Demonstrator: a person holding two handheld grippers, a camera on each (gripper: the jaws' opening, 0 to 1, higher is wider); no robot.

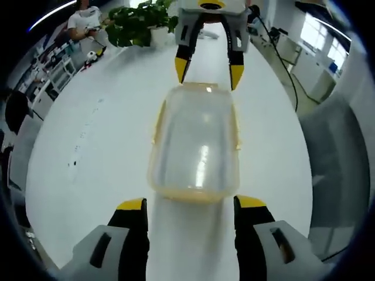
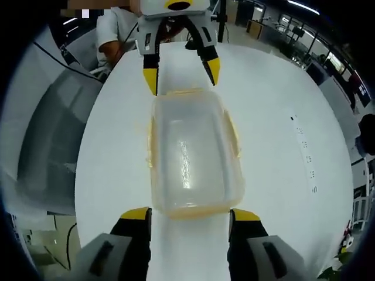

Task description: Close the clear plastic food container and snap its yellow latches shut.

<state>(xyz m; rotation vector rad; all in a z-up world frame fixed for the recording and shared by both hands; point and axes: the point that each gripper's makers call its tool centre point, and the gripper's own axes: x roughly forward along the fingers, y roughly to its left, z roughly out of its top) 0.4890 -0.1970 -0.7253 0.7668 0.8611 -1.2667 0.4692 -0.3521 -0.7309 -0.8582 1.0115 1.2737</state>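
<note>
A clear plastic container [image 1: 196, 143] with its lid on lies lengthwise on the white table [image 1: 94, 134]. Yellow latches [image 1: 158, 120] run along its sides and ends. My left gripper [image 1: 191, 204] is open, its yellow-tipped jaws standing either side of the container's near end. My right gripper [image 1: 209, 73] faces it from the far end, open, with its tips just beyond the lid's edge. In the right gripper view the same container [image 2: 193, 158] lies between my right gripper [image 2: 191, 214], open at the near end, and my left gripper [image 2: 181, 75], open at the far end.
A potted plant [image 1: 140, 26] stands at the table's far end, with a seated person [image 1: 85, 20] beyond it. A grey chair [image 1: 334, 152] is beside the table. In the right gripper view a person in a white shirt [image 2: 117, 29] holds the grippers.
</note>
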